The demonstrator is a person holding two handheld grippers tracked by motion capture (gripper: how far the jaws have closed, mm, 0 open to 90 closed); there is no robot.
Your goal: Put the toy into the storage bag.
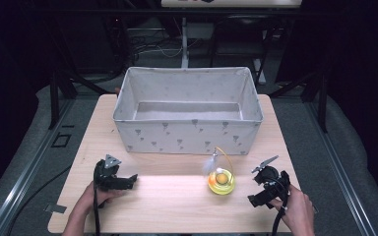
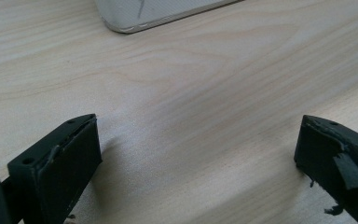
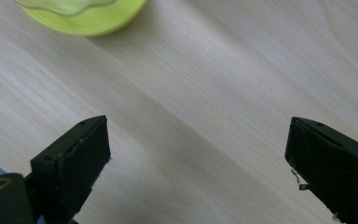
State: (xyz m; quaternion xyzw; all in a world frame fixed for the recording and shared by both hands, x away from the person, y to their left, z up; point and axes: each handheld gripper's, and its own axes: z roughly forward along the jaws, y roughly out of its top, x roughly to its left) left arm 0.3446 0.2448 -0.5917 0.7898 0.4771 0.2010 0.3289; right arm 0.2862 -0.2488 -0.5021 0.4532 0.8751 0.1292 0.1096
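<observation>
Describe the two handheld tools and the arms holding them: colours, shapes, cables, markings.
Both are black. The left tool carries a grey three-cornered plate on top; the right tool has a similar grey plate. A black cable trails from each toward the table's near edge. Up close, each has two blocky black jaws with small holes and frayed pad edges. The forearms are bare, with no sleeves in sight.

A pale wooden counter point(image 1: 177, 201) is standing on a grey floor point(image 1: 34, 142) in a dark room, with light falling on the counter alone. Black frame legs point(image 1: 54, 98) and loose cables point(image 1: 147, 46) (tangled behind) are lying in shadow beyond it.
</observation>
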